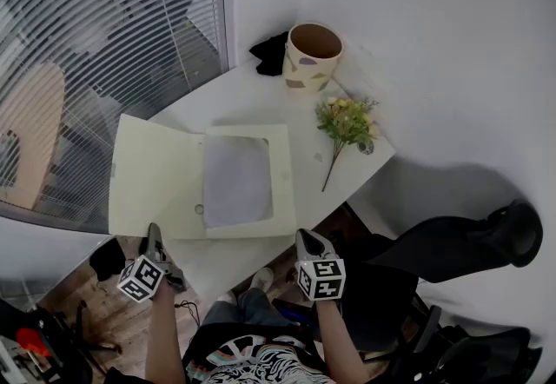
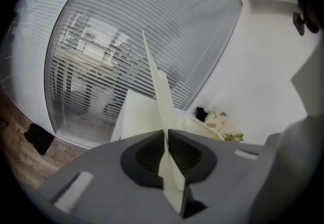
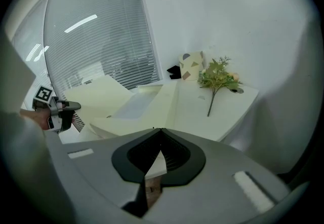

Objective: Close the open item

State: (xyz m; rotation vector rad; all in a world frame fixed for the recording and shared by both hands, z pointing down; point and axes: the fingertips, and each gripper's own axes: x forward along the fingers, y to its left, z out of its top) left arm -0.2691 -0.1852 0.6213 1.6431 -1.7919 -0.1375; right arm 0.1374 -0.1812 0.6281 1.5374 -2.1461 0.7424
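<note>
A pale yellow folder lies open on the white table, with a grey-white sheet in its right half. My left gripper is at the front edge of the folder's left cover. In the left gripper view the gripper is shut on that cover, which runs edge-on up between the jaws. My right gripper hovers by the folder's front right corner. In the right gripper view its jaws meet with nothing between the tips, and the folder lies ahead.
A patterned cup and a black object stand at the table's far end. A sprig of flowers lies right of the folder. Window blinds run along the left. A dark chair stands at the lower right.
</note>
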